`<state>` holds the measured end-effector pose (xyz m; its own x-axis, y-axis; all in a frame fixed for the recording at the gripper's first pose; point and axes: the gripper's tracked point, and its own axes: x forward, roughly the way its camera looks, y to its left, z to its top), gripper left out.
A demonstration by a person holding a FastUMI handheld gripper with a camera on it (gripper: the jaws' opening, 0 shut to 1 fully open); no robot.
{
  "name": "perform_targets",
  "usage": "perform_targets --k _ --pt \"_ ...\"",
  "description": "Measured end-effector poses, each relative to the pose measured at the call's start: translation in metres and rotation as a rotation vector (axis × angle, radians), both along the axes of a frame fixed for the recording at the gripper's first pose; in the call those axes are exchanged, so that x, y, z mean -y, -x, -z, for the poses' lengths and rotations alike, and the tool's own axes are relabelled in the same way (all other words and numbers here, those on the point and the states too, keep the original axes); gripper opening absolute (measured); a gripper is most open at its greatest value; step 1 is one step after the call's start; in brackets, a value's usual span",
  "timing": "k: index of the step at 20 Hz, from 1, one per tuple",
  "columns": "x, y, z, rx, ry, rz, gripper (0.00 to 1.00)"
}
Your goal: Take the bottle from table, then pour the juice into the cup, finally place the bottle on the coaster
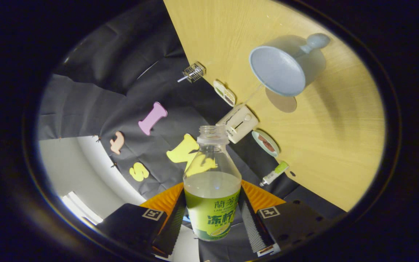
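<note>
1. Gripper view: the gripper [212, 214] is clamped on the bottle [212, 189], one finger pressing on each side of its labelled lower body, so the bottle sits squarely between the two fingers.
2. The bottle is clear plastic with a green and yellow label, its cap off and its open mouth pointing away from the gripper. Pale juice [212, 183] fills it to roughly the shoulder, just above the label's top edge.
3. The whole scene appears tilted: the wooden worktop [322, 138] runs as a slanted plane beyond and to one side of the bottle, and the bottle is lifted clear of it.
4. Just beyond the bottle's mouth, at the worktop's edge, stands a small cream box-like appliance [239, 123]; whether it touches the bottle's rim cannot be told.
5. Along the same edge lie a small round dish [265, 143], a small tube with a green cap [275, 173], a small oval tray [224, 93] and a little wire cage object [194, 72].
6. Farther onto the worktop, well apart from the bottle's mouth, is the light blue cup [280, 69], its open mouth turned toward the camera and a knob-shaped handle on its far side.
7. Just beside the cup, nearer the bottle, a round tan coaster [284, 103] lies flat on the worktop, partly overlapped by the cup.
</note>
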<state>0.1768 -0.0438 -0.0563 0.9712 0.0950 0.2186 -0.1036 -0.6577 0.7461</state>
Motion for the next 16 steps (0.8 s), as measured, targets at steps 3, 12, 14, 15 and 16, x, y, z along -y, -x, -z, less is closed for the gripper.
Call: perform_targets --k 3,12,14,15,16 --pt "0.004 0.0 -0.011 0.004 -0.029 -0.001 0.8" --pt "0.005 0.006 -0.027 0.028 -0.088 0.004 0.8" --pt "0.006 0.008 -0.018 0.016 -0.077 0.019 0.8" --pt "0.005 0.005 -0.012 0.006 -0.06 0.024 0.8" --pt "0.003 0.003 -0.007 -0.004 -0.04 0.026 0.8"
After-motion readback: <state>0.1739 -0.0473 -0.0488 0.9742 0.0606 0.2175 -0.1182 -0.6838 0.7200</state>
